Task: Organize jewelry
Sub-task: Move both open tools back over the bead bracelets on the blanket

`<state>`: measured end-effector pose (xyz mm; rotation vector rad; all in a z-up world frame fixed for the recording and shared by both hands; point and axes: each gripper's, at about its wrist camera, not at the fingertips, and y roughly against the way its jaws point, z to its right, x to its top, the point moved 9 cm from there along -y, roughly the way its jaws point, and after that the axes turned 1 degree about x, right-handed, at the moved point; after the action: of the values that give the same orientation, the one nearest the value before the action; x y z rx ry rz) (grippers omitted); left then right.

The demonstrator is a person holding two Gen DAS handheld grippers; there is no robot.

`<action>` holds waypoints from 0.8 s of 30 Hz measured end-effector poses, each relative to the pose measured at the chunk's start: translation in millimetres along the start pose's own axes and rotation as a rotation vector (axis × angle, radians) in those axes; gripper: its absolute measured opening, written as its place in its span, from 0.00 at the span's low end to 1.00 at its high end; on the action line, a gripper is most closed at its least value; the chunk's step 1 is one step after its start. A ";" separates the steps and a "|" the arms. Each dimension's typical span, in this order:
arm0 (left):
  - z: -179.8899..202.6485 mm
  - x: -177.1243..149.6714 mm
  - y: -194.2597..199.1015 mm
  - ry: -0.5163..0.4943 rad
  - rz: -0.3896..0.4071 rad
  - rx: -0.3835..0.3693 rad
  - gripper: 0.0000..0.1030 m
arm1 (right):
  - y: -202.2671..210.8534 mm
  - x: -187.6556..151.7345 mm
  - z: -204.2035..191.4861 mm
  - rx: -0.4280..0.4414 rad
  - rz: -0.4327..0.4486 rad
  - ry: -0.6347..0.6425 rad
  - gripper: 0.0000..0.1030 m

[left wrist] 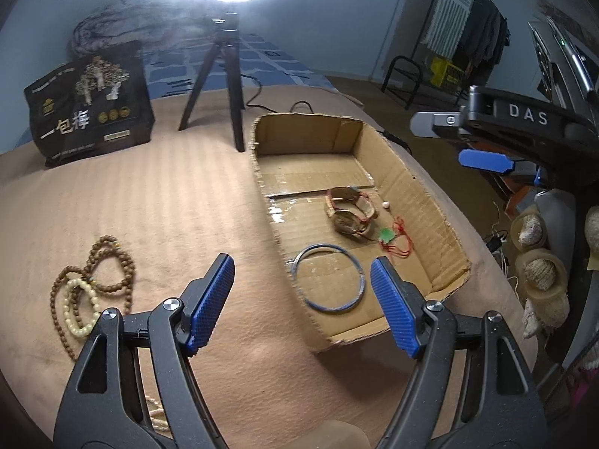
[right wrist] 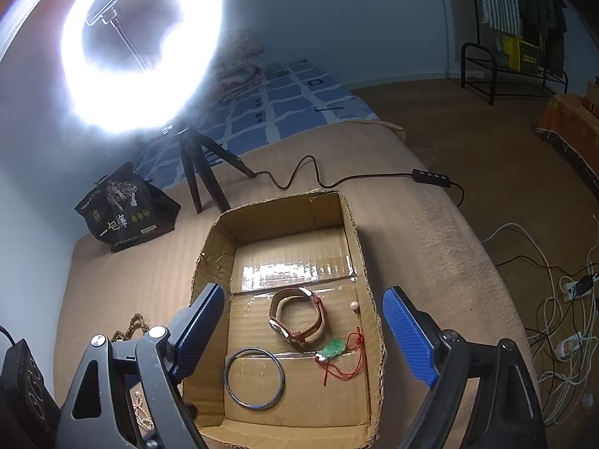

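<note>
Both grippers, left (left wrist: 302, 299) and right (right wrist: 303, 340), gape with nothing between their pads. At lower centre, the cardboard box (right wrist: 209, 254) holds a bangle (right wrist: 254, 378), watch (right wrist: 297, 318) and jade pendant (right wrist: 331, 350). Bead strands (left wrist: 90, 284) lie lower left.

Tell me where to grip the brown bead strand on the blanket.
Take the brown bead strand at its far loop, coming straight down from above with the left gripper. It lies flat, and that end is clear of the cream bead bracelet overlapping its near part.

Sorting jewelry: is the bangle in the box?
In: the bangle lies flat on the cardboard box floor, near the watch.
</note>
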<state>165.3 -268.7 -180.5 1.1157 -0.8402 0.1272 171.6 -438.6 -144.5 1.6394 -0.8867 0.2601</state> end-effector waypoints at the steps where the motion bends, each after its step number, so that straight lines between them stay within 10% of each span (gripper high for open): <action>1: -3.7 -1.0 1.6 -0.002 0.001 0.010 0.75 | 0.3 -0.3 -1.3 0.002 0.001 0.002 0.86; 24: -146.8 -46.8 57.3 0.098 -0.004 0.169 0.75 | -10.3 -14.9 -80.1 0.137 -0.044 0.084 0.86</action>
<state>182.8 -105.8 -194.2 1.2593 -0.7496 0.2509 191.6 -359.1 -138.6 1.7596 -0.7823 0.3630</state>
